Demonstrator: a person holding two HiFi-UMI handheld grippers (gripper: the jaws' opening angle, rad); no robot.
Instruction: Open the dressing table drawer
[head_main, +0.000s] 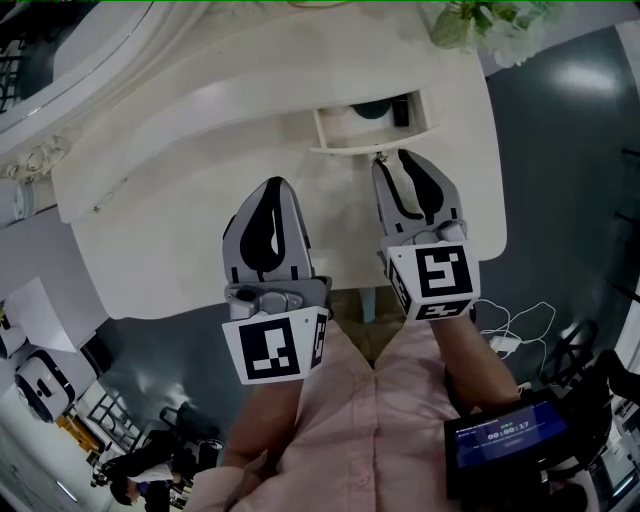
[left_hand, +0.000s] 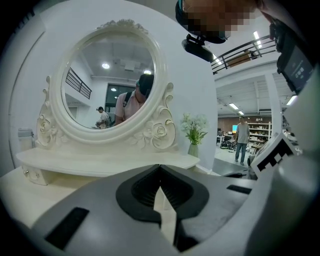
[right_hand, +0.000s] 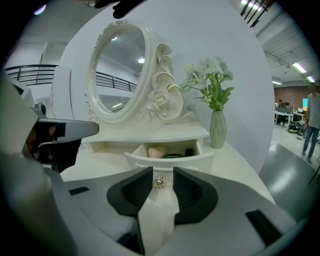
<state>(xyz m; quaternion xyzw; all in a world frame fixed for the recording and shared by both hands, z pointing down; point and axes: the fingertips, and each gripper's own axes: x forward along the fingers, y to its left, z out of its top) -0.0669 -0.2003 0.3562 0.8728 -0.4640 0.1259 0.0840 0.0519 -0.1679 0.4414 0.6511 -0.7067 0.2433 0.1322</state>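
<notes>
The white dressing table (head_main: 200, 200) has a small drawer (head_main: 372, 143) that stands pulled out under its raised shelf. Inside the drawer (right_hand: 170, 160) lie a pale rounded item (right_hand: 157, 151) and dark items. My right gripper (head_main: 392, 160) is at the drawer front, and the little metal knob (right_hand: 159, 182) sits between its jaws. I see a gap beside the knob, so the right gripper (right_hand: 162, 171) is open around it. My left gripper (head_main: 272, 185) hovers over the tabletop left of the drawer. The left gripper (left_hand: 160, 166) is shut, with its tips together and nothing in them.
An oval mirror (left_hand: 110, 80) in a carved frame stands at the back of the table. A vase of white flowers (right_hand: 217, 127) stands right of the drawer. Beyond the table's right edge are dark floor, cables (head_main: 520, 320) and a distant person (left_hand: 242, 137).
</notes>
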